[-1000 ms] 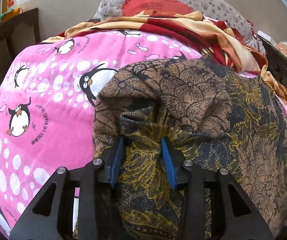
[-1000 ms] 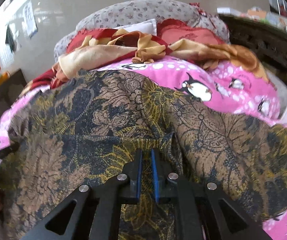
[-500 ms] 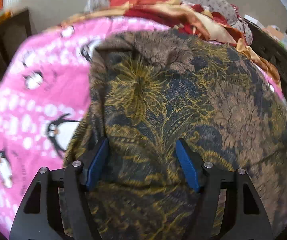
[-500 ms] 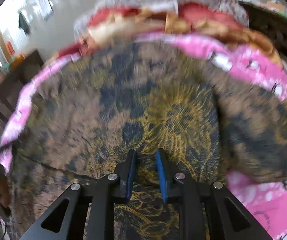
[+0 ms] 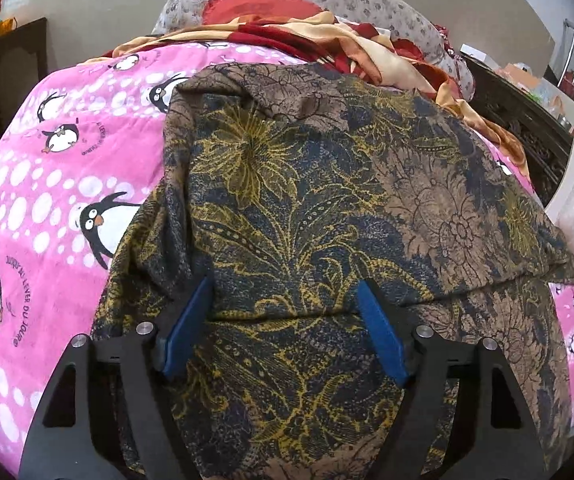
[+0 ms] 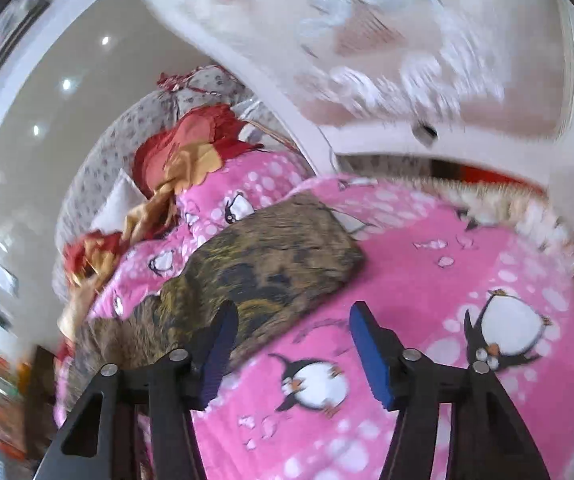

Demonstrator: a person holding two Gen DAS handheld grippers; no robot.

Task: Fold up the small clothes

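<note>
Garment: brown-and-gold floral, on pink penguin bedspread, one layer doubled over | left tongs: spread, opening, cloth under them, unpinched | right tongs: opening, off the cloth's edge over bedspread, nothing between | progress: first fold laid; further folds judged outstanding.
</note>
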